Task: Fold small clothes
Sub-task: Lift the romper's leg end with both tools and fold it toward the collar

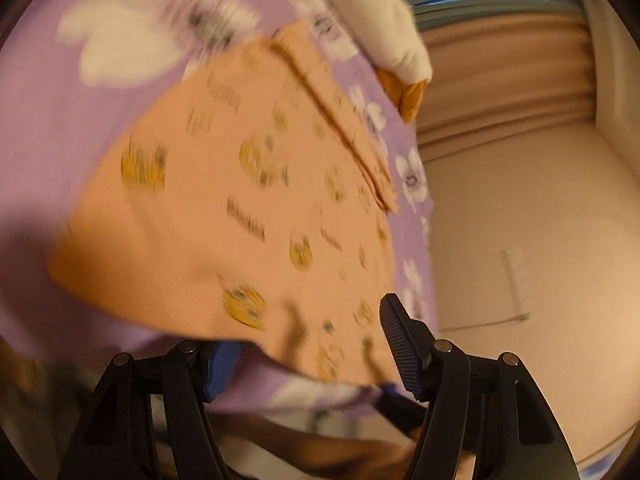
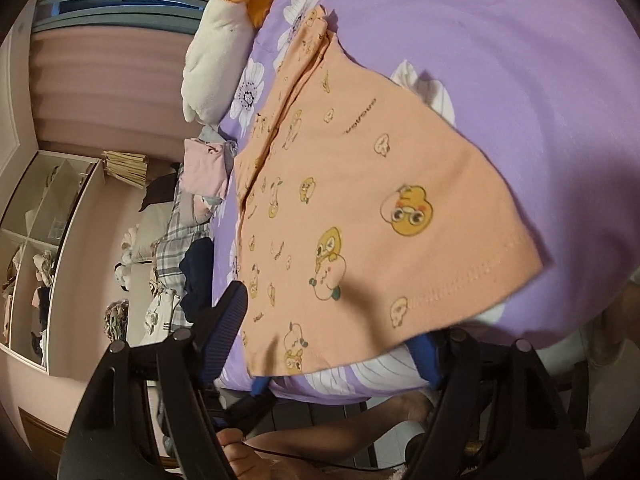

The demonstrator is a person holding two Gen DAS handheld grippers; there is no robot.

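Matt peach cotton-like garment (image 2: 360,200) (stitched hem) on smooth lilac bedsheet (image 2: 520,80); plush white toy (image 2: 212,68).

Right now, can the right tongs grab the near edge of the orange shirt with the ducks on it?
Probably yes. The right tongs are open with the orange shirt's near hem lying flat between the fingers on the purple sheet, nothing on top.
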